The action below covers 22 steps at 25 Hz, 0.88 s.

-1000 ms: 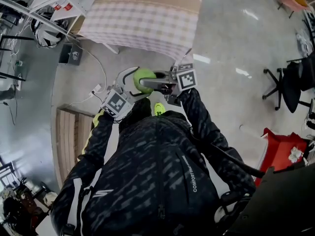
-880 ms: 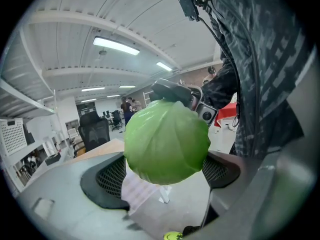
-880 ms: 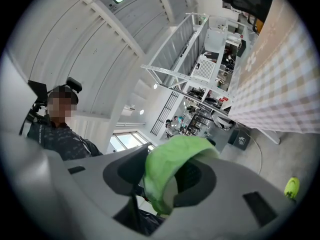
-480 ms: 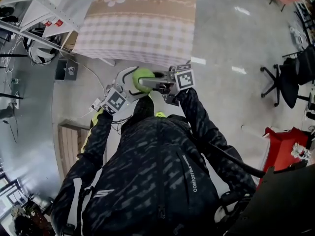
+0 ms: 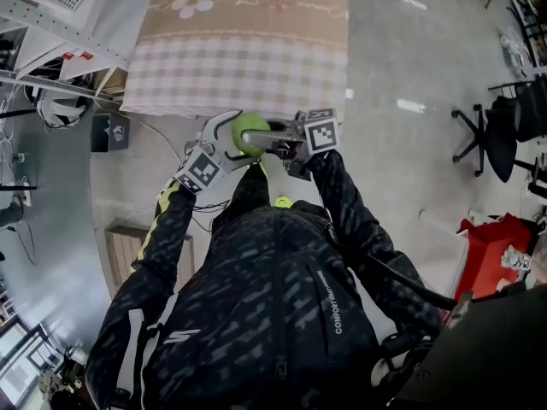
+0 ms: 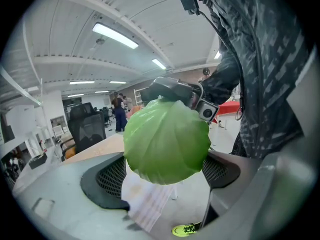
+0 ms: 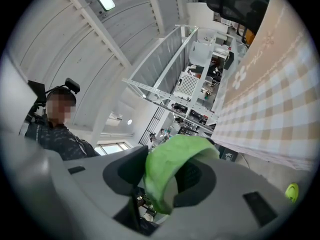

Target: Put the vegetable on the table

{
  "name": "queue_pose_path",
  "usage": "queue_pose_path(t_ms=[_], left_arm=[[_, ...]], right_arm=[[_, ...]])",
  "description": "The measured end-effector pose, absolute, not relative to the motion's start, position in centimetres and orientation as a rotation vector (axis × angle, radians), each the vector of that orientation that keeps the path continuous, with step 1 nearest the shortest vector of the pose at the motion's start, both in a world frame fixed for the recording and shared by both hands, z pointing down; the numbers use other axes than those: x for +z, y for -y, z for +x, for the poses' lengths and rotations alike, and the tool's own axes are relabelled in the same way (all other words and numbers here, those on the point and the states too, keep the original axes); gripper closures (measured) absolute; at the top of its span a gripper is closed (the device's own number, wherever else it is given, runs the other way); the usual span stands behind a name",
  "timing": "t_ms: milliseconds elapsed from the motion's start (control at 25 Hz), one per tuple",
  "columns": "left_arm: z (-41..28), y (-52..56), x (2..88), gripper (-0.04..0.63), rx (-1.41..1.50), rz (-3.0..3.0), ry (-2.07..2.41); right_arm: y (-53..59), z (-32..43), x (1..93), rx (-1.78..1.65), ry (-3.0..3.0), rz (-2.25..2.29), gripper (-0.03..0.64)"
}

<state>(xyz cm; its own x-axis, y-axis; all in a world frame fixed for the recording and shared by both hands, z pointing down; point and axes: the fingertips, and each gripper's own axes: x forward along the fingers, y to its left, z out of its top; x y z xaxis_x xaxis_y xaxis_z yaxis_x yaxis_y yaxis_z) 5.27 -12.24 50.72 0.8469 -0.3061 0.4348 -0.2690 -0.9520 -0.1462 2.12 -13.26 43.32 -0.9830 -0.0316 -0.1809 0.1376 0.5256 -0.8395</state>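
A round green cabbage (image 5: pixel 250 132) hangs in front of the person, just at the near edge of the table (image 5: pixel 239 58) with its beige checked cloth. My left gripper (image 5: pixel 229 135) closes around it from the left, and my right gripper (image 5: pixel 267 137) grips it from the right. In the left gripper view the cabbage (image 6: pixel 166 141) fills the gap between both mesh pads (image 6: pixel 107 176). The right gripper (image 6: pixel 175 91) shows behind it. In the right gripper view a cabbage leaf (image 7: pixel 167 164) sits pinched between the jaws, and the table cloth (image 7: pixel 270 99) is at the right.
A metal rack (image 5: pixel 51 24) stands left of the table. Cables (image 5: pixel 162 156) and a wooden pallet (image 5: pixel 128 254) lie on the floor at the left. Office chairs (image 5: pixel 504 135) and a red object (image 5: pixel 487 259) are at the right. The person's yellow-green shoe (image 5: pixel 283 202) is below the grippers.
The person has stepped toward the table with the cabbage held in both grippers. The table's near edge has come up to the cabbage; the grip has not changed.
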Motion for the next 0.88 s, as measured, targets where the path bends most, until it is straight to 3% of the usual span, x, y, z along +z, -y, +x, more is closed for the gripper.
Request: queue_pose_path(t_ms=[240,880], left_arm=[[0.7,17.8,52.2,0.127,-0.703,-2.989,-0.429],[-3.1,25.7,56.8,0.129,-0.734,-3.037,-0.429]], right_arm=[[19.1,-2.7,44.9,-1.495,-2.591,0.041,0.462],[27.6,-6.2,50.1,-1.611,-2.542,-0.055,0.465]])
